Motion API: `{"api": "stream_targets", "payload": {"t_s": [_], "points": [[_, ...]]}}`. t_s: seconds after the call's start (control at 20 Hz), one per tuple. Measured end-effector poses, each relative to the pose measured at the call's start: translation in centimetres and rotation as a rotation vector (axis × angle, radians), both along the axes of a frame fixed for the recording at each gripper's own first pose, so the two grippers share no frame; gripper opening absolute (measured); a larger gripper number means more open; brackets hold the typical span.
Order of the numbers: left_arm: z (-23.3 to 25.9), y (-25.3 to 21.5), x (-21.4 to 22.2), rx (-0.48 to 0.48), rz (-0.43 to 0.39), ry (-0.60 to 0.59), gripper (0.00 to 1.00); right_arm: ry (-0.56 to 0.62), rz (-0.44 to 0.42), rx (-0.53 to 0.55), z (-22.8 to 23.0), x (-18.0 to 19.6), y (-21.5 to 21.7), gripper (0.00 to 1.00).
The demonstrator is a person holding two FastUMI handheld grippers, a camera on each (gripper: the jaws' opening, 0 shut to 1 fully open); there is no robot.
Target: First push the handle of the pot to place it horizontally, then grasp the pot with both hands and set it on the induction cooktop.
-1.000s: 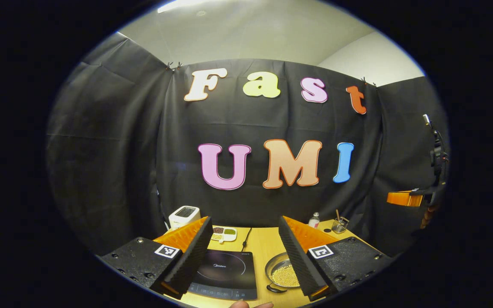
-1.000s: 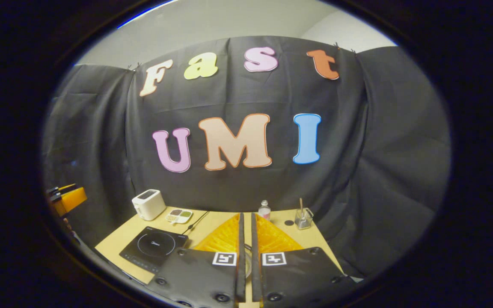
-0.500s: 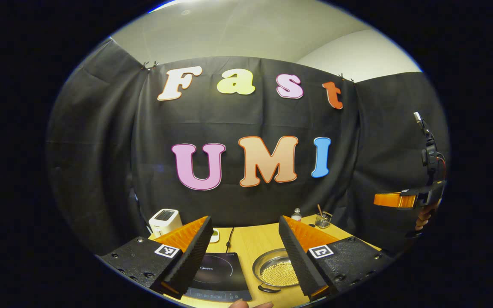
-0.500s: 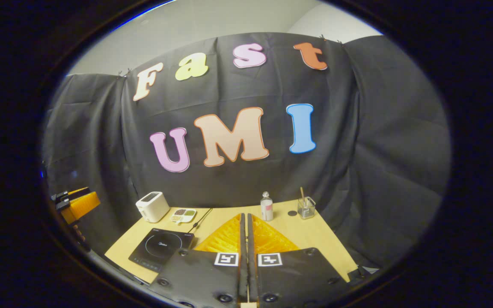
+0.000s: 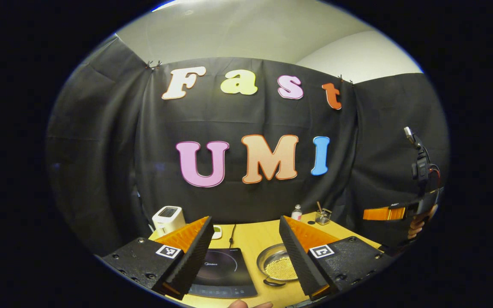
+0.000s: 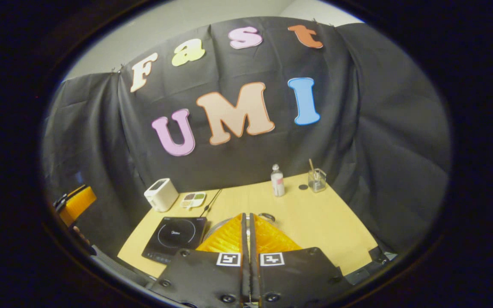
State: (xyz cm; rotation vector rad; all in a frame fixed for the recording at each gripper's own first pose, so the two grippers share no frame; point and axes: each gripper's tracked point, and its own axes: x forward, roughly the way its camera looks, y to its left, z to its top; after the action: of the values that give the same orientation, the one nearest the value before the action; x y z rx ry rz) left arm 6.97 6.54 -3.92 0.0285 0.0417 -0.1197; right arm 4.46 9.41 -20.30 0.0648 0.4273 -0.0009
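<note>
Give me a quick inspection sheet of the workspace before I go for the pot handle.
Surface: wooden table, bare at its right side.
Job's things: pot with pale grains inside, right of the cooktop; its dark handle points toward the near edge.
Clutter: toaster, divided dish, small bottle, glass with a stick, all along the back.
Grippers: left gripper open above the table; right gripper shut, empty.
Cables: a dark cord runs back from the cooktop.
Surroundings: black cloth wall.

A light wooden table (image 6: 315,222) is seen carrying an induction cooktop (image 6: 174,238). Just right of it a pot (image 5: 277,267) is set; behind it a toaster (image 6: 161,194), a divided dish (image 6: 193,199), a bottle (image 6: 277,181) and a glass jar (image 6: 317,180) are placed.
</note>
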Motion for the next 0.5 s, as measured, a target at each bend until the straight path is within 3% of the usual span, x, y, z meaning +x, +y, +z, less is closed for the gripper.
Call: {"api": "stream_targets", "payload": {"t_s": [0.05, 0.1, 0.2, 0.25, 0.3, 0.35, 0.45, 0.5], "points": [[-0.2, 0.9, -0.1, 0.001, 0.023, 0.003, 0.94, 0.030, 0.016, 0.001, -1.4, -0.3, 0.7, 0.02], [-0.6, 1.7, -0.2, 0.000, 0.041, 0.009, 0.90, 0.062, 0.032, -0.003, -3.0, -0.5, 1.2, 0.02], [-1.4, 2.8, -0.3, 0.001, 0.079, 0.018, 0.97, 0.139, 0.062, -0.009, -6.4, -0.9, 2.0, 0.02], [-1.8, 3.4, 0.0, 0.006, 0.098, 0.023, 0.89, 0.178, 0.080, -0.009, -8.1, -1.0, 2.4, 0.02], [-2.2, 4.1, 0.3, 0.017, 0.117, 0.036, 0.94, 0.207, 0.100, -0.010, -9.7, -0.8, 3.0, 0.00], [-2.9, 4.6, 0.5, 0.024, 0.135, 0.051, 0.89, 0.237, 0.121, -0.016, -11.2, -0.5, 3.5, 0.02], [-3.5, 5.7, 1.1, 0.032, 0.173, 0.079, 0.94, 0.309, 0.161, -0.029, -14.4, -0.2, 4.3, 0.02], [-3.6, 6.2, 1.6, 0.032, 0.187, 0.090, 0.89, 0.340, 0.185, -0.028, -15.8, -0.2, 4.8, 0.09]]}}
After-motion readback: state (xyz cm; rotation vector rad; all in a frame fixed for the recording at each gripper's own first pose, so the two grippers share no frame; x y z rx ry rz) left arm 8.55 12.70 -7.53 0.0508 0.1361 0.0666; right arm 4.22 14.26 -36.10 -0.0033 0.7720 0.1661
